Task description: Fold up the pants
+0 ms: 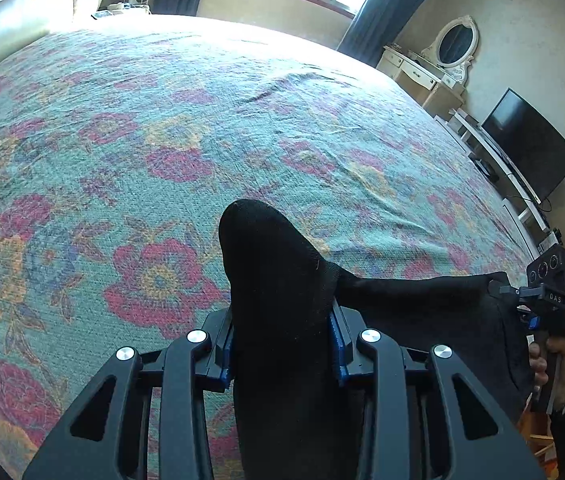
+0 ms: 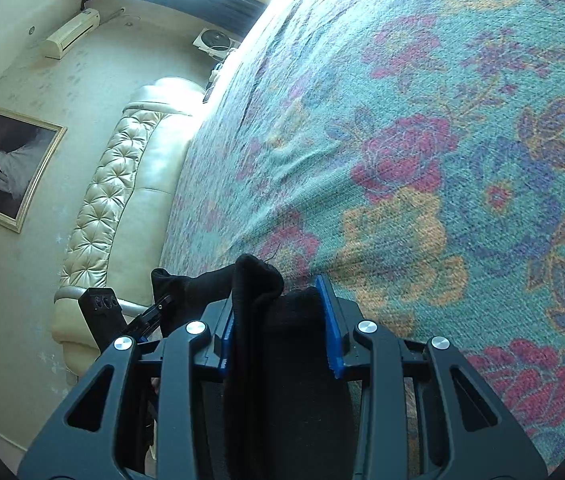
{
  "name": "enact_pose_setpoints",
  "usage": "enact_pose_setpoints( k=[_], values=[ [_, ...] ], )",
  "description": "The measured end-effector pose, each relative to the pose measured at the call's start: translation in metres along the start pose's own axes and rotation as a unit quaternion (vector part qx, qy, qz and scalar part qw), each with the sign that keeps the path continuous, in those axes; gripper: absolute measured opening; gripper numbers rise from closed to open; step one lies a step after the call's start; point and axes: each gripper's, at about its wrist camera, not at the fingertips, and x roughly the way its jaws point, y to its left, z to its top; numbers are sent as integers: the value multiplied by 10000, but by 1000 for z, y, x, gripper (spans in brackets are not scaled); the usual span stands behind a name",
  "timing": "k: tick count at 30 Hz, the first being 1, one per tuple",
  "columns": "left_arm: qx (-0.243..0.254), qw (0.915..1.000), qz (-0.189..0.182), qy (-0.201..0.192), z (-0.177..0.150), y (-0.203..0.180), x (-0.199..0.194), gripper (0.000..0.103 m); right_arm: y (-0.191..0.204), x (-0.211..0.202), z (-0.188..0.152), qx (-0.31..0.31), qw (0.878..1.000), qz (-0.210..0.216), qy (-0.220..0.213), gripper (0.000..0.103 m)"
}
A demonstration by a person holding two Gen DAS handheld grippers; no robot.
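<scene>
Two claws, one pair of black pants point(image 1: 282, 300) above the bed point(image 1: 162, 120).
Left claw point(image 1: 282, 344) grips bunched cloth; right claw point(image 2: 278, 320) pinches another fold, cloth stretched between.

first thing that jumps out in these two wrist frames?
The black pants, bunched between the fingers of the left gripper at bottom center, and likewise clamped in the right gripper; a band of the cloth stretches between the two. Behind them the floral teal bedspread fills most of both views. At the left view's right edge, a dark TV stands by the wall.
</scene>
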Motion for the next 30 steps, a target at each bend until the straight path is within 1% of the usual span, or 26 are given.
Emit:
enact_pose_setpoints(
  k=[4, 7, 9, 11, 14, 16, 18, 19, 20, 21, 22, 23, 25, 26, 28, 29, 30],
  values=[
    [-150, 9998, 138, -11, 15, 23, 2, 36, 7, 27, 15, 27, 9999, 82, 95, 34],
    [-335, 9993, 162, -31, 26, 40, 5, 36, 12, 42, 24, 53, 9998, 115, 142, 34],
    [-366, 9991, 203, -27, 31, 46, 9, 36, 12, 49, 29, 92, 9998, 121, 153, 34],
    [-401, 9989, 228, 25, 34, 52, 14, 36, 10, 54, 34, 127, 9997, 113, 166, 34],
    [-542, 9983, 174, 107, 31, 59, 21, 36, 4, 59, 37, 251, 9994, 138, 187, 34],
    [-637, 9978, 97, 128, 29, 64, 25, 38, 2, 61, 38, 272, 9993, 134, 196, 34],
    [-661, 9976, 44, 192, 27, 67, 28, 45, 1, 60, 38, 277, 9992, 167, 238, 35],
    [-707, 9973, -42, 215, 27, 70, 28, 47, 1, 59, 38, 297, 9991, 171, 253, 37],
    [-780, 9966, -173, 210, 27, 73, 27, 49, 2, 57, 37, 320, 9989, 193, 268, 42],
    [-836, 9959, -307, 177, 26, 76, 24, 50, 1, 52, 35, 328, 9988, 236, 281, 45],
    [-846, 9955, -394, 155, 23, 78, 20, 51, 1, 45, 32, 314, 9987, 273, 281, 52],
    [-808, 9958, -404, 141, 20, 78, 15, 52, 1, 38, 28, 290, 9989, 255, 261, 60],
    [-706, 9966, -399, 129, 10, 79, 2, 52, 2, 21, 16, 207, 9995, 164, 198, 68],
    [-704, 9966, -413, 105, 2, 82, -6, 52, 2, 13, 9, 149, 9997, 94, 196, 71],
    [-825, 9954, -475, 102, -19, 88, -21, 52, -1, -4, -10, 85, 9998, 8, 191, 71],
    [-931, 9942, -529, 95, -29, 91, -29, 53, -3, -12, -20, 98, 9998, 57, 190, 71],
    [-1078, 9926, -561, 81, -40, 95, -37, 58, -5, -18, -30, 160, 9995, 139, 234, 71]
  ],
)
